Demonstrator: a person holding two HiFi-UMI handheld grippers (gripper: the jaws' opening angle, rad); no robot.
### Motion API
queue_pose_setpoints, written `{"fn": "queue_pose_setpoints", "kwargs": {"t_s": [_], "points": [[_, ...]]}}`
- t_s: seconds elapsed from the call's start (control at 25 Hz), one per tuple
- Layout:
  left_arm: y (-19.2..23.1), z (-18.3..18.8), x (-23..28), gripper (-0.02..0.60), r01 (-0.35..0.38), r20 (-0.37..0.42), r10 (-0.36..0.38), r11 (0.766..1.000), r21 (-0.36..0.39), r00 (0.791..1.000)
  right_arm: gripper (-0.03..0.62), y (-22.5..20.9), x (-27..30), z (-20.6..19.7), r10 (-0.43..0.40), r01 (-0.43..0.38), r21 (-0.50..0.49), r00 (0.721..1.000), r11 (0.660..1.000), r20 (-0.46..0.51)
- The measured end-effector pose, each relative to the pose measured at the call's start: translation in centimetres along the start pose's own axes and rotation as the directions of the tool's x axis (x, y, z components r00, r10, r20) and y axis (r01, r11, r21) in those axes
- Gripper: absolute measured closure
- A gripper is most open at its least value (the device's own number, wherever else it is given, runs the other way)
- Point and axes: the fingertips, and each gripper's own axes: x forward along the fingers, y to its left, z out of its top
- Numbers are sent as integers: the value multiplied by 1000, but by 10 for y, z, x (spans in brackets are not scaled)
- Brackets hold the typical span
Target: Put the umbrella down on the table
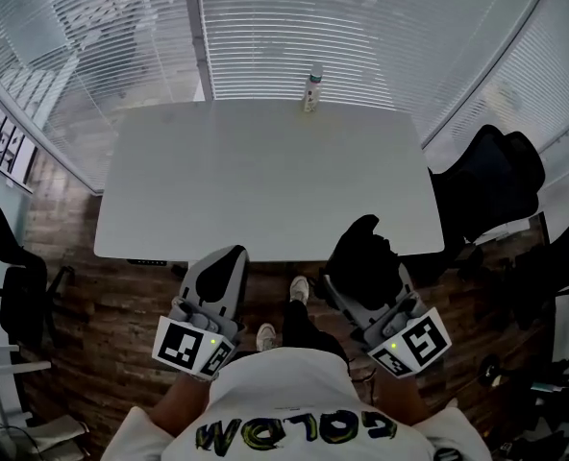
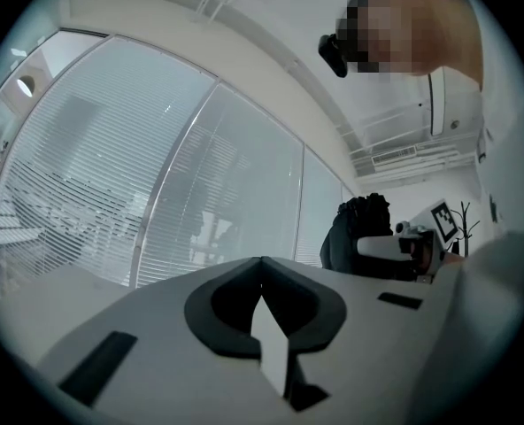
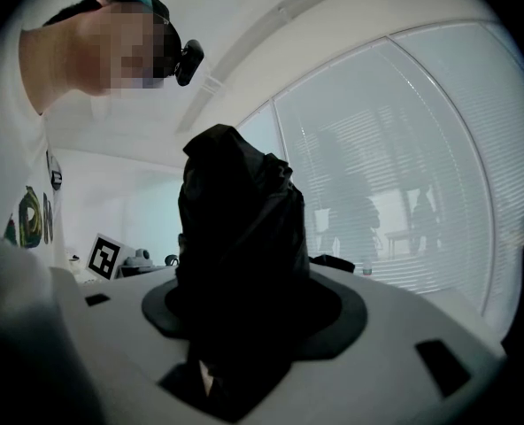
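1. Head view: a smooth white table (image 1: 265, 181) with rounded corners stands before glass walls hung with fine slatted blinds (image 1: 361, 27). The floor (image 1: 102, 305) is dark wood planking.
2. Against the table's far edge stands a small pale bottle (image 1: 313, 86) with a darker cap. What is in it cannot be made out.
3. To the right of the table sits a black padded chair (image 1: 491, 185).
4. The left gripper (image 1: 229, 257) is grey moulded plastic with dark pads, and it tapers to one point just short of the table's near edge.
5. The right gripper (image 1: 366, 291) carries the umbrella (image 1: 363, 253) – a folded, crumpled bundle of matt black cloth. Its top overlaps the table's near edge in this view, and it is not lying on the tabletop.
6. Left gripper view: the left gripper (image 2: 262, 264) has its two jaws pressed together at the tips, with only a thin pale wedge between the dark pads and nothing gripped. Far right, the black umbrella (image 2: 364, 233) shows in the other gripper.
7. Right gripper view: the right gripper (image 3: 235, 326) is pinching the umbrella (image 3: 240, 228). The wrinkled black fabric fills the space between the dark pads and sticks out well past the jaw tips – a lumpy, roughly cylindrical mass against the bright blinds (image 3: 404, 193).
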Motion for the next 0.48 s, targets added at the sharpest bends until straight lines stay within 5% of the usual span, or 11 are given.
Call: {"fn": "queue_pose_setpoints", "kwargs": {"t_s": [0.48], "points": [[-2, -3, 126, 571, 29, -6, -29, 1000, 11, 1000, 342, -120, 20, 11, -23, 23, 9, 1000, 1000, 12]]}}
